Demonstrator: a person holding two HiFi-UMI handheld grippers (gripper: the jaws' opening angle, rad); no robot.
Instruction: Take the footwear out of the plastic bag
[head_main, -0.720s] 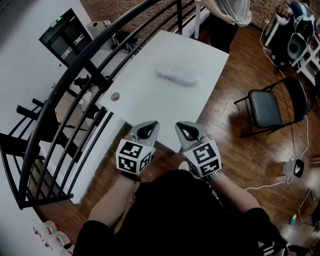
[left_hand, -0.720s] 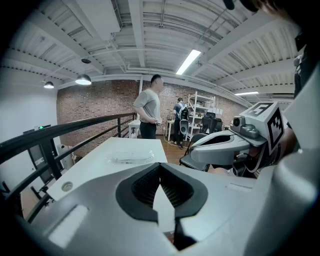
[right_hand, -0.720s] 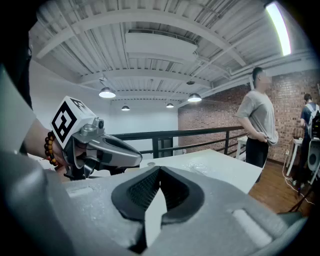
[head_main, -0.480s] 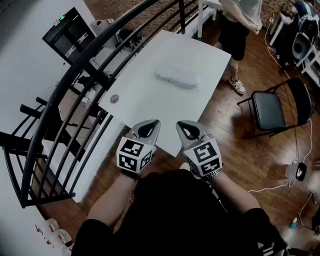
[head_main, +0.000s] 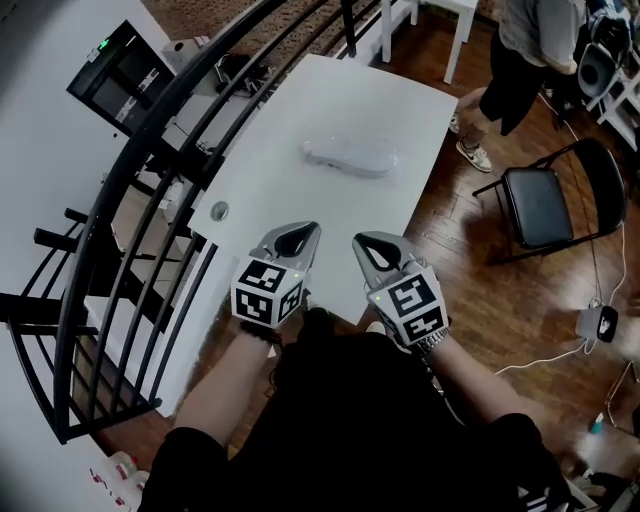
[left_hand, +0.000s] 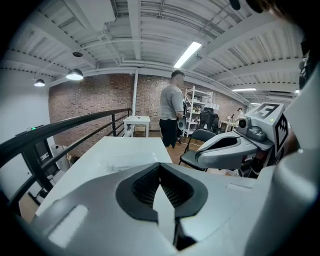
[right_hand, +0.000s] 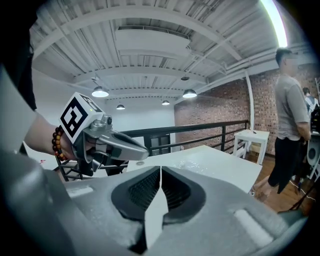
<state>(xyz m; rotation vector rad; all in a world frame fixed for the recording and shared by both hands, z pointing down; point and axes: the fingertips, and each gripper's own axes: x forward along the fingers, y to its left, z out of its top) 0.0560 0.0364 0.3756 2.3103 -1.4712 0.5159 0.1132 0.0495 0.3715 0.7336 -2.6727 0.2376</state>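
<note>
The plastic bag (head_main: 378, 160) is lying flat on the white table (head_main: 300, 230), toward its far half, its long side running roughly across the head view. The footwear (head_main: 345, 153) is sitting inside it, showing through the clear film as a pale, elongated shape, too small for finer detail.

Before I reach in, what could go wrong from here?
1. The left gripper and right gripper are both shut at the near edge of the table. Reaching in shut would likely shove the plastic bag farther across instead of gripping it.
2. The bag's opening can't be made out from here, so a pinch may catch only film and drag the footwear along.
3. A person stands by the far right corner, and a pushed bag could slide that way.
</note>
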